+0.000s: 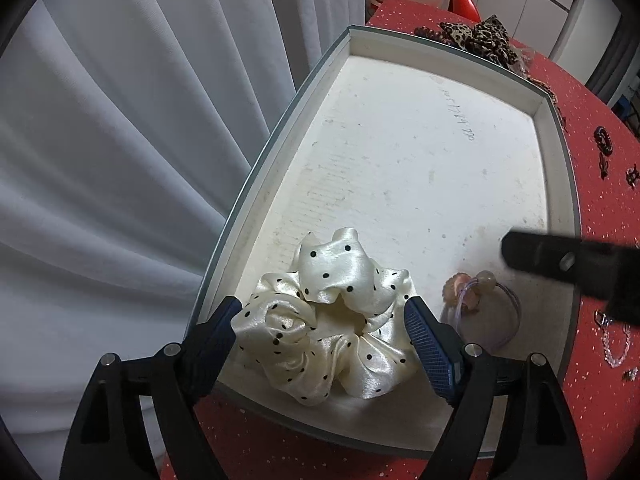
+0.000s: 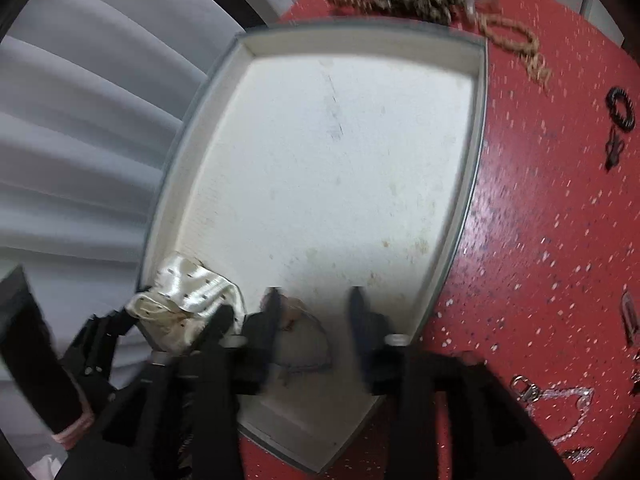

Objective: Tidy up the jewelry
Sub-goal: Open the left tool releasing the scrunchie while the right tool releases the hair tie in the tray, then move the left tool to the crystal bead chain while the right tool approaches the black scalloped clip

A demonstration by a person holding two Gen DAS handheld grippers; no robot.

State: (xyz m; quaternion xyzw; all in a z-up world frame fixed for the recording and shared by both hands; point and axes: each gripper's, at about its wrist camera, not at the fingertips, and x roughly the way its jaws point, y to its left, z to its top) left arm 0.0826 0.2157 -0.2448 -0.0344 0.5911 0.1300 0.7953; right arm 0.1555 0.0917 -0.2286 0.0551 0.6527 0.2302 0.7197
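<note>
A white tray (image 1: 400, 152) with a grey rim lies on the red table. A cream polka-dot scrunchie (image 1: 328, 320) lies in its near left corner, between the spread fingers of my open left gripper (image 1: 324, 316), which do not pinch it. A pink hair tie with beads (image 1: 480, 300) lies in the tray to its right. In the right wrist view my right gripper (image 2: 316, 308) is open above the tray (image 2: 328, 160), over the hair tie (image 2: 304, 340), with the scrunchie (image 2: 188, 296) to its left. The view is blurred.
On the red table (image 1: 600, 208) lie a leopard-print scrunchie (image 1: 484, 38), a black coil hair tie (image 2: 622, 110), a beige braided cord (image 2: 516, 50), a silver chain with a clasp (image 2: 560, 404) and small dark pieces. White curtain (image 1: 120, 140) hangs left.
</note>
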